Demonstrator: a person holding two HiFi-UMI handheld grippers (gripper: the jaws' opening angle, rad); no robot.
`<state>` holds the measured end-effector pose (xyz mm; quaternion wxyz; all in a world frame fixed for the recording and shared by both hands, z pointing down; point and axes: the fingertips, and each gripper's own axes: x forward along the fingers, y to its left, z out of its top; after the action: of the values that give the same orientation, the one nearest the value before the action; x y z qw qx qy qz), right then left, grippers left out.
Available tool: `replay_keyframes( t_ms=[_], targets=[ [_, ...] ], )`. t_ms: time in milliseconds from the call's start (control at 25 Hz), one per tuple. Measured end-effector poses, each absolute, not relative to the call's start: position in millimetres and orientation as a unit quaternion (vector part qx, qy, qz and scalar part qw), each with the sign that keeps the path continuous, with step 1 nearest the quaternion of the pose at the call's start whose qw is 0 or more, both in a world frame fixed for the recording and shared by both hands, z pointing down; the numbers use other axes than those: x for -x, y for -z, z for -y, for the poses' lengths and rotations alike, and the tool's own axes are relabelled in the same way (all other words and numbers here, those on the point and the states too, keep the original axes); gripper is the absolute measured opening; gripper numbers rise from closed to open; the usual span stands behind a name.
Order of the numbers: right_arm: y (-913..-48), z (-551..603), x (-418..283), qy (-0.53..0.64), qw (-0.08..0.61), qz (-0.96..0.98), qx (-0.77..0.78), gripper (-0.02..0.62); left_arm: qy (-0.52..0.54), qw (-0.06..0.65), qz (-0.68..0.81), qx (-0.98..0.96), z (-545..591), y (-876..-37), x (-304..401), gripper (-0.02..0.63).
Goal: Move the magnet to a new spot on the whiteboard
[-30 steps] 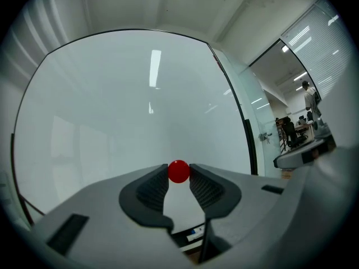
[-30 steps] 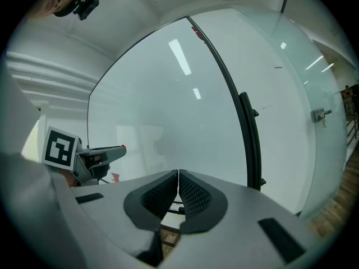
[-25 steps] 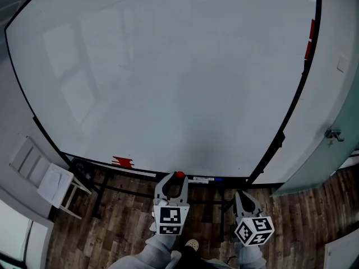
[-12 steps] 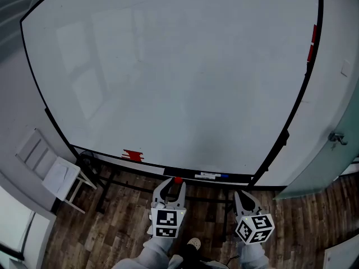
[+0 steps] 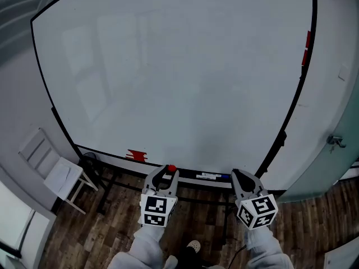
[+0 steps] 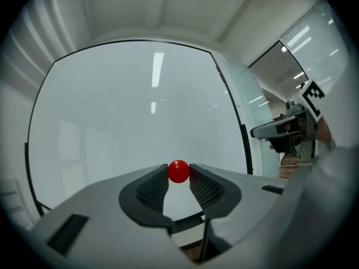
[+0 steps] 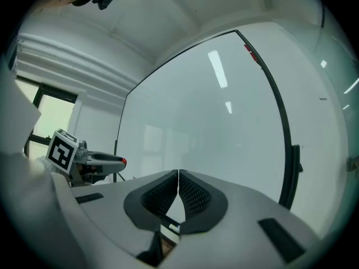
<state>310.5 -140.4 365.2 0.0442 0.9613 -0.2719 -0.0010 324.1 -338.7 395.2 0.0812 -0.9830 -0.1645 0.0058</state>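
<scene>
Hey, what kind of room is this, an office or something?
Most likely an office or meeting room: a large whiteboard fills the view, what looks like a frosted glass door stands to its right, and the floor is wood-look planks.

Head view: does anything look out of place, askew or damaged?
Nothing stands out. The red magnet sits squarely between the jaws of the left gripper, in front of the whiteboard, which looks unmarked and intact. The right gripper is shut and empty.
</scene>
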Motion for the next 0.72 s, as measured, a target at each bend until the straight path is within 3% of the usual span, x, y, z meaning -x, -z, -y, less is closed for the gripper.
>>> replay_keyframes(
  t_ms=[720],
  targets=[
    [-163,172,-375,0.183,0.1,0.313,-0.927,0.029,-0.181,0.114,0.139,0.967,368,-186,-414,0.123]
  ],
)
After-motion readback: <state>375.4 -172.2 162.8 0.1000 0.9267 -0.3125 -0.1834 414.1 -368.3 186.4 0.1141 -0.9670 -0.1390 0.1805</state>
